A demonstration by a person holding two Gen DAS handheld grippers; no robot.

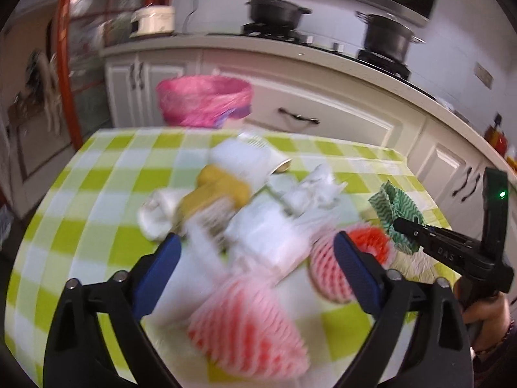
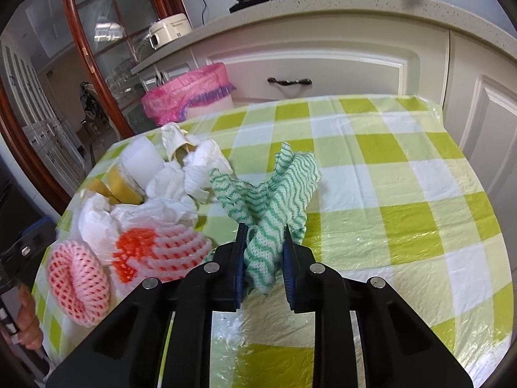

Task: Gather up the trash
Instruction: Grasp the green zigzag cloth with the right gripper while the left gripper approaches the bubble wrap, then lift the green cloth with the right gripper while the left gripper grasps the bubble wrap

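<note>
- Kitchen cabinets [image 2: 323, 64] in cream with dark handles stand behind a table [image 2: 404, 194] covered in a green-and-white checked cloth under clear plastic.
- On the counter behind sit black pots [image 1: 274, 9] on a stove and a white rice cooker [image 2: 169, 29].
- Beyond the table's far edge stands a bin [image 2: 190, 97] lined with a pink bag, well apart from both sets of jaws.
- Right gripper [image 2: 263, 258]: its blue-padded jaws are closed on a green-and-white wavy-patterned cloth [image 2: 278, 187], which is pinched between the pads and fans upward and forward beyond the tips.
- In the left wrist view that same cloth [image 1: 395, 208] hangs bunched at the tip of the right gripper [image 1: 404, 226], to the right of the left jaws.
- Left gripper [image 1: 257, 249]: its jaws stand wide apart with nothing pressed between the pads; this view is blurred.
- Between and just ahead of the left jaws lies a heap of trash: crumpled white tissue [image 1: 320, 184], a white plastic bag [image 1: 268, 236] and a tipped paper cup [image 1: 255, 158].
- A yellow sponge [image 1: 219, 187] lies in the heap ahead of the left jaws, towards the left pad's side.
- A pink-and-white foam fruit net [image 1: 248, 326] lies low between the left jaws, close to the camera.
- A second net with an orange-red centre [image 1: 352, 258] sits just behind the right-hand pad of the left gripper.
- Seen from the right wrist, the whole heap lies to the left of the right jaws, with the ring-shaped pink net [image 2: 79, 287] nearest the table's left edge.
- A person's hand [image 2: 29, 320] shows at the lower left edge of that view, on the handle of the other gripper.
</note>
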